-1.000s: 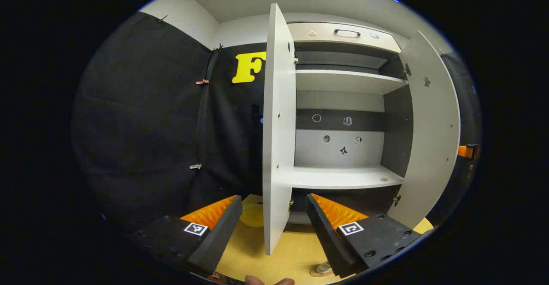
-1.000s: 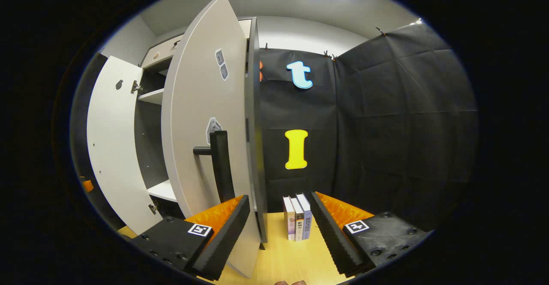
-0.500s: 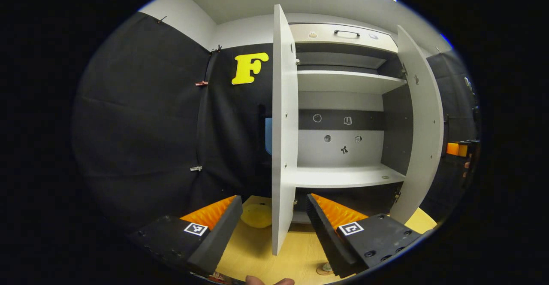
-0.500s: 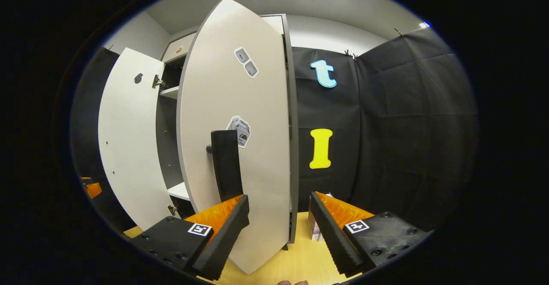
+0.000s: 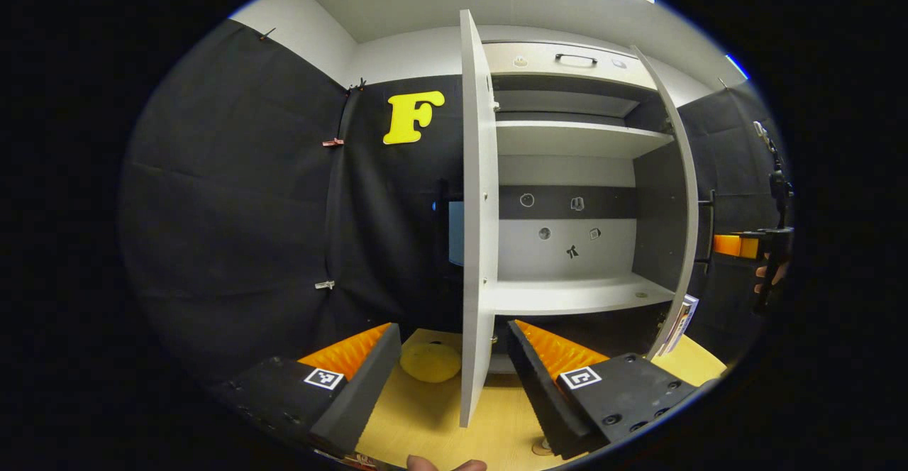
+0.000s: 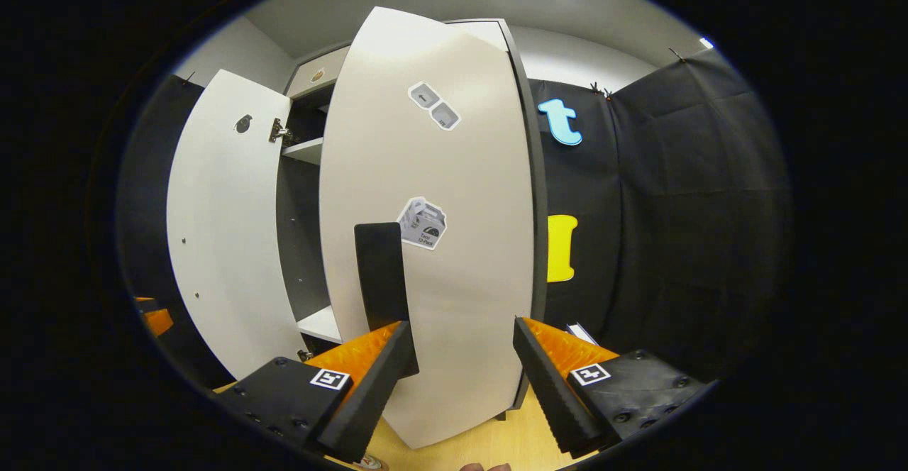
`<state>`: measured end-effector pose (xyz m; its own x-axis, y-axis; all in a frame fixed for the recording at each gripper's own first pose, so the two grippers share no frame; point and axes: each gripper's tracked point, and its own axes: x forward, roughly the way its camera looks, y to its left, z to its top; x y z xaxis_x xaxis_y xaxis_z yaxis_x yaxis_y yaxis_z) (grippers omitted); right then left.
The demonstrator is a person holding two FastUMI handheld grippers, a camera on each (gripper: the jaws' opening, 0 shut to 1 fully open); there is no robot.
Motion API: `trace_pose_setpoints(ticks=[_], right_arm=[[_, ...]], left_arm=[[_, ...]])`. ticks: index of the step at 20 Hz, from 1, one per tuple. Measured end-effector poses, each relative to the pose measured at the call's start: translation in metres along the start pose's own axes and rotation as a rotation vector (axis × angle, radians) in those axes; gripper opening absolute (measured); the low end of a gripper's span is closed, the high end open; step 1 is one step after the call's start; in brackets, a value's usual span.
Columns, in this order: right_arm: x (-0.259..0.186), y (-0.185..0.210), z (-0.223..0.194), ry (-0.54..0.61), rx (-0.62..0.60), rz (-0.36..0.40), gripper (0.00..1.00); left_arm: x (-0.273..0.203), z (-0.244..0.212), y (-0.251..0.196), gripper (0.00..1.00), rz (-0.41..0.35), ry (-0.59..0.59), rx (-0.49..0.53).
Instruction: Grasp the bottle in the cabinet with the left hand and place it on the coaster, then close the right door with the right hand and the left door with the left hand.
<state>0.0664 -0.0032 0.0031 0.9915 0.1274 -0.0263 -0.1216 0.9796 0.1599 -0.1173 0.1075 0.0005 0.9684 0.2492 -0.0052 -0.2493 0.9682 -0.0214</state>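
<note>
The cabinet stands on the wooden table. The right gripper, fingers apart and empty, is close in front of the right door, beside its black handle. The left gripper, fingers apart, straddles the left door edge without touching. Coaster by the cabinet's foot; bottle not discernible
</note>
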Motion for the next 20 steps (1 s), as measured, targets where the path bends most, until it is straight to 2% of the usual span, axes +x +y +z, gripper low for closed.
trace_pose_setpoints(ticks=[10, 12, 13, 20], right_arm=[[0.037, 0.029, -0.004, -0.02, -0.042, -0.019, 0.97], [0.045, 0.034, -0.005, -0.022, -0.039, -0.014, 0.97], [0.048, 0.036, -0.006, -0.022, -0.033, -0.011, 0.97], [0.076, 0.048, -0.009, -0.026, -0.023, -0.002, 0.96]], left_arm=[[-0.004, -0.001, 0.0, 0.95, 0.011, 0.003, -0.013], [-0.003, -0.001, 0.002, 0.92, 0.029, -0.003, -0.012], [-0.005, -0.001, 0.003, 0.95, 0.04, -0.004, -0.012], [-0.003, -0.001, 0.008, 0.95, 0.084, -0.004, -0.02]])
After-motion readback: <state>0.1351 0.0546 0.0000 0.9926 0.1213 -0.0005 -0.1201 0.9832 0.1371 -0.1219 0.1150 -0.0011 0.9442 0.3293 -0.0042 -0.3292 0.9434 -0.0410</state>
